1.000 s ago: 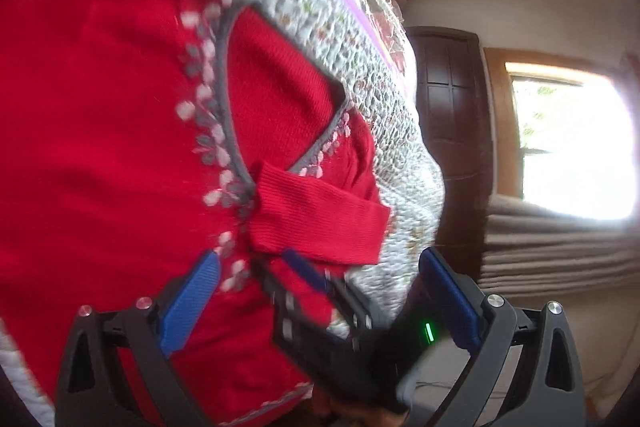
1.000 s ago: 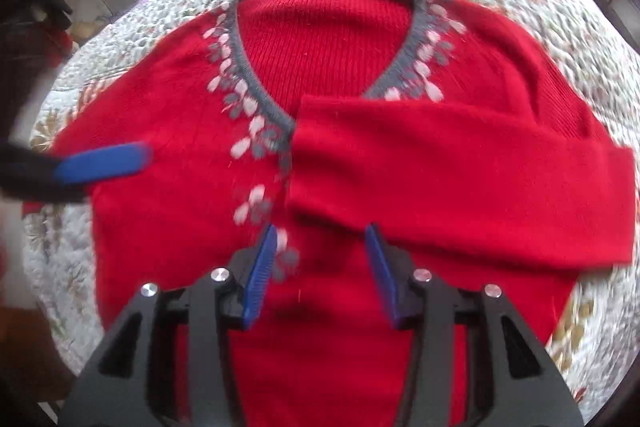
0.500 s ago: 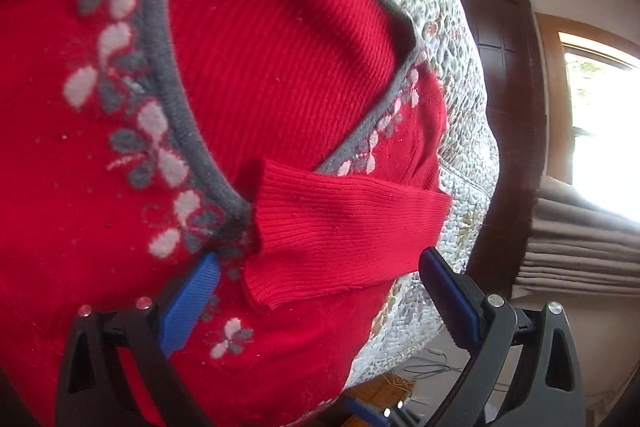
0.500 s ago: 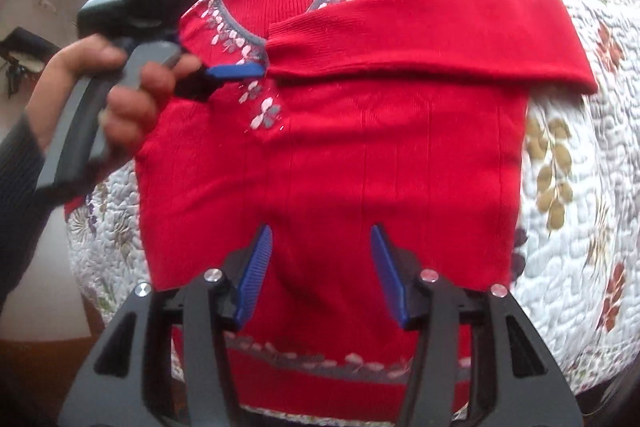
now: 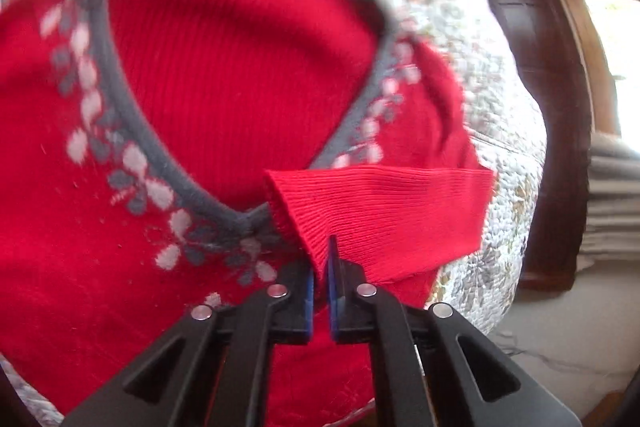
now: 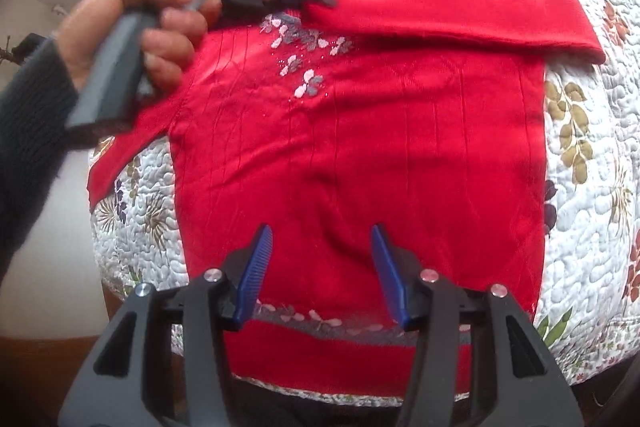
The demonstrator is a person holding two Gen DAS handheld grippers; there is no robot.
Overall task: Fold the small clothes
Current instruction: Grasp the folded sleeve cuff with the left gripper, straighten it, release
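So the red V-neck sweater (image 6: 360, 147) is lying face up on a flowery quilted bedspread (image 6: 592, 227), neckline at the far end and the patterned hem nearest the right wrist camera.

Starting on the left: the other sleeve (image 6: 120, 155) is unfolded and trails off over the bedspread edge, below the person's hand (image 6: 152, 27) that grips the left tool. The left gripper (image 5: 320, 277) has its blue pads squeezed together on the cuff (image 5: 304, 227) of the folded sleeve (image 6: 460, 11), right by the point of the grey V. That sleeve runs crosswise over the chest, cuff at the centre, fold at the right shoulder, so its long axis sits square to the body's length.

Over on the right, the right gripper (image 6: 320, 271) is spread wide and holds nothing, hovering above the lower body just short of the hem band (image 6: 360, 331).

My read: the left tool is the one on the cuff, so any tidying of that sleeve is its job, while the right one is closest to the hem for bringing the bottom up.
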